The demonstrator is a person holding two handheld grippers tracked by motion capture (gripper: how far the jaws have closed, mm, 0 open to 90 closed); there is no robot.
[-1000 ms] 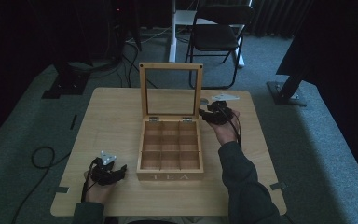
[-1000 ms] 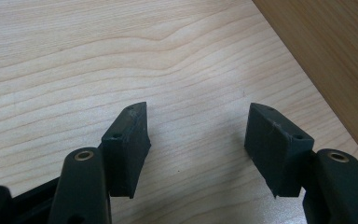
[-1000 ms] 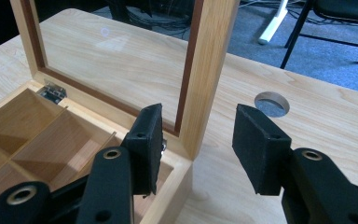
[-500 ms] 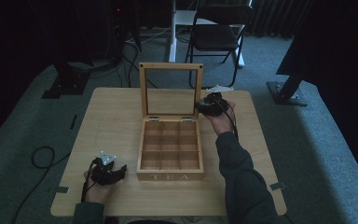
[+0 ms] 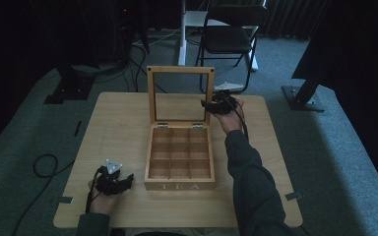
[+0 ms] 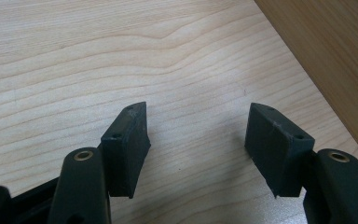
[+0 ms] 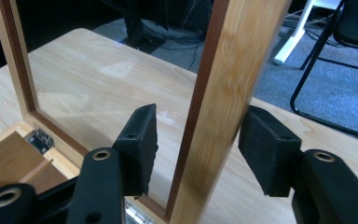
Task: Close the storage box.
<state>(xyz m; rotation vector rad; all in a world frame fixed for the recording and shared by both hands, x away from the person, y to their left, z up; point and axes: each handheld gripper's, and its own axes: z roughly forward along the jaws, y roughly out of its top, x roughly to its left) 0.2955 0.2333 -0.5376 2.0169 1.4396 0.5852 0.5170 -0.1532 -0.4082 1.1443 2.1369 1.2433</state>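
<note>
While astride the right side rail of the upright glass-paned lid (image 7: 209, 116), right gripper (image 7: 198, 140) with jaws just opened wider, one pad inside the frame, the other outside, neither plainly pressing the rail. Wooden tea box (image 5: 179, 160) mid-table (image 5: 118, 123), compartments bare. Left gripper (image 6: 198, 135) wide open, nothing between, low over the tabletop beside the box's front left corner.

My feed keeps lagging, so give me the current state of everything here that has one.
Tea box: open, compartments look empty.
Lid: raised upright, glass pane in a wooden frame.
Right gripper: open, jaws astride the lid's side rail, pads not pressing.
Left gripper: open, nothing between the jaws, low over the table.
</note>
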